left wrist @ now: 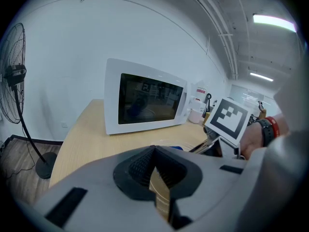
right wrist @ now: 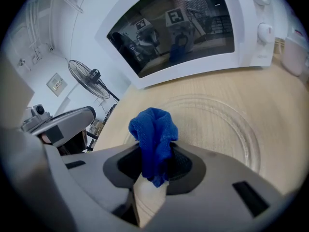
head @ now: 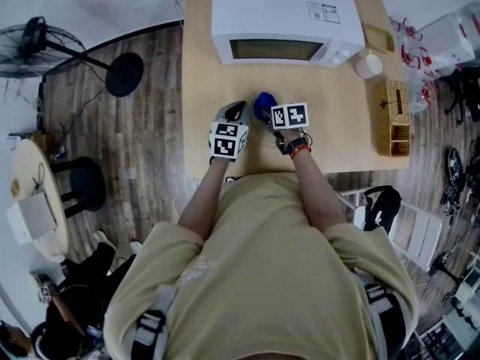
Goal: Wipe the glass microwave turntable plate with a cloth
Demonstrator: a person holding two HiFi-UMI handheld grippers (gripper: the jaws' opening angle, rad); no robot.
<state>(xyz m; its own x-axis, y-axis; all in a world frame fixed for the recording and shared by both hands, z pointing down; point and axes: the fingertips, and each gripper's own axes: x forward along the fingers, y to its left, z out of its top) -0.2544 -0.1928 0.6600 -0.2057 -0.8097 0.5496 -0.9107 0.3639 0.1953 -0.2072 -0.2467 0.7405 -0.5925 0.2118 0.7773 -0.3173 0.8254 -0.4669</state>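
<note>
Holding the blue cloth [right wrist: 153, 132] bunched: right gripper [right wrist: 155, 158], fingers clamped on it, over the near edge of the glass turntable plate [right wrist: 217, 122]. Plate lies flat on the table [right wrist: 285, 105] before the microwave [right wrist: 193, 28]. Left gripper [left wrist: 154, 151] alongside, fingers pressed together, nothing between.

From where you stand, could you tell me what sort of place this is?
Probably an office or lab workroom, not a home kitchen: a microwave sits on a wooden table, a pedestal fan stands on the floor beside it, and strip lights line the ceiling.
</note>
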